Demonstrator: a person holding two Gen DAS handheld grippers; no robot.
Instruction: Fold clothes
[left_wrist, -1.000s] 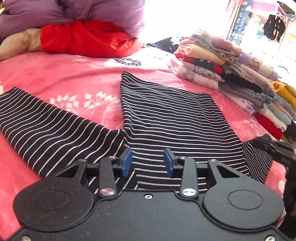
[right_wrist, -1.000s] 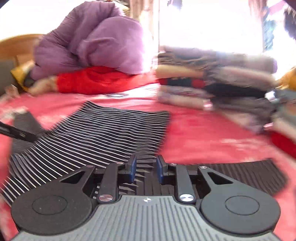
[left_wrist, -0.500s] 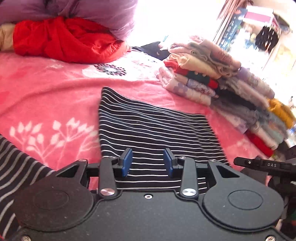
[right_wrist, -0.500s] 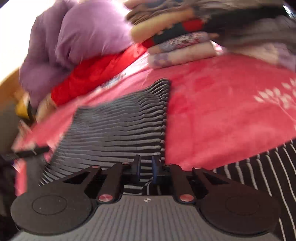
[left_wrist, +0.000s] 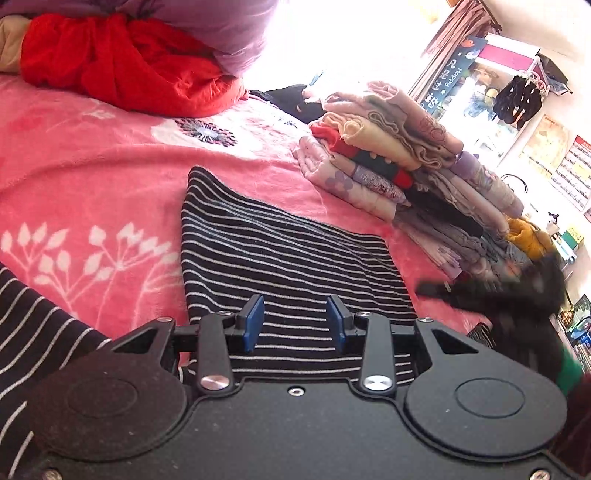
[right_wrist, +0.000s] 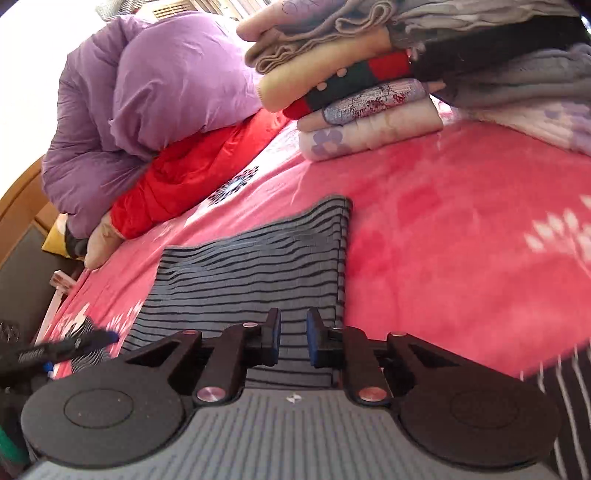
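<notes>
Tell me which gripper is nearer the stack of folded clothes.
Right. The right gripper sits over the striped garment on the side toward the stack of folded clothes; the left gripper is on the garment's side away from it.

One black-and-white striped garment (left_wrist: 288, 258), spread flat on one pink blanket (left_wrist: 92, 177). One stack of folded clothes (left_wrist: 399, 166) just beyond the garment's far corner, layers too many to count surely. One red quilt (left_wrist: 122, 62) and one purple quilt (right_wrist: 155, 85) farther behind. Two tongs: left (left_wrist: 295, 323), right (right_wrist: 292, 341).
</notes>
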